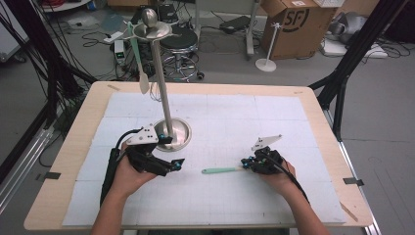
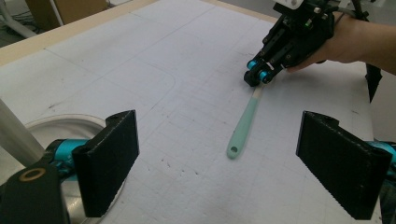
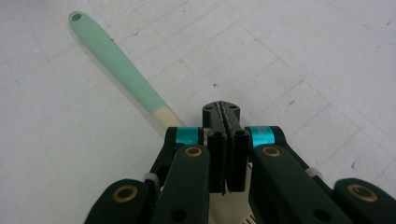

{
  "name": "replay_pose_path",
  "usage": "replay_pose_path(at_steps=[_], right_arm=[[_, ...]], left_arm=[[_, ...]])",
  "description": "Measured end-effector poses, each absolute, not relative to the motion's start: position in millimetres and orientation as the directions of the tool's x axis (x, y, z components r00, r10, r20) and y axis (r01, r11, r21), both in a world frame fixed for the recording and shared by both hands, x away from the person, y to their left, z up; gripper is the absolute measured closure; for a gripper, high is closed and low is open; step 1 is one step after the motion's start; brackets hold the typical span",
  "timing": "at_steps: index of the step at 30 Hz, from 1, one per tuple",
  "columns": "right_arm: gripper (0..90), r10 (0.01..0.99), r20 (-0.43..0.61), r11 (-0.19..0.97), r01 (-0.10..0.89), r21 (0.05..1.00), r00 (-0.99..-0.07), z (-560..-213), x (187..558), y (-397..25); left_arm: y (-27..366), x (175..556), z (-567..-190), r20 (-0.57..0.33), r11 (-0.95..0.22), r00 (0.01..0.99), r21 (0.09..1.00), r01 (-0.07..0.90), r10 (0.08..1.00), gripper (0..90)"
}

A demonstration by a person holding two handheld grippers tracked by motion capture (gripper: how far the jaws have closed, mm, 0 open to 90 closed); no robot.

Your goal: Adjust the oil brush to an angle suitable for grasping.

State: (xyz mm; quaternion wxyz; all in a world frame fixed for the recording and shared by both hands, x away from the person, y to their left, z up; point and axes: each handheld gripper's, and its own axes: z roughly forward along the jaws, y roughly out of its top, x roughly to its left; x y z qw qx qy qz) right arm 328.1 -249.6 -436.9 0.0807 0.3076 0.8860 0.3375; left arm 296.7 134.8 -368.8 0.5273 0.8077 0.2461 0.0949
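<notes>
two grippers are at work over one spatula (image 1: 221, 170), which lies flat on the white mat (image 1: 293, 112) between the hands, its mint-green handle pointing toward our left gripper (image 1: 177, 164). our right gripper (image 1: 244, 165) has its jaws pressed together at the cream blade end; in the right gripper view the blade passes beneath them, so we cannot tell whether they pinch it or merely rest over it. the left gripper's jaws stand wide apart, holding nothing, near the steel stand (image 1: 172, 133). we judge the spatula light, with a stiff, smooth handle that may slip and a softer blade that will likely bend, so the handle near the colour join looks the firmest place to grip. most of the blade is hidden under the right gripper. another utensil (image 1: 139, 63) hangs from the stand's top, too small to make out.
</notes>
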Motion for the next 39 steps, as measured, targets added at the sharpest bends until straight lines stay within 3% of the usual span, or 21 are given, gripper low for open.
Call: replay_pose_path(at_steps=[22,27,34,39], right_arm=[[90.0,0.556,0.057,0.643,0.472,0.602,-0.829,-431,302,-258],[89.8,0.536,0.057,0.637,0.448,0.627,-0.842,-428,301,-255],[89.8,0.449,0.078,0.633,0.379,0.675,-0.89,-422,297,-229],[89.3,0.385,0.085,0.675,0.343,0.654,-0.919,-429,295,-203]], left_arm=[[135,297,-368,-0.111,-0.316,0.863,0.901,0.297,0.493,13.8],[136,297,-368,-0.115,-0.31,0.861,0.903,0.299,0.495,13.8],[137,298,-369,-0.116,-0.311,0.86,0.901,0.301,0.496,13.8],[137,298,-368,-0.114,-0.312,0.862,0.902,0.299,0.495,13.8]])
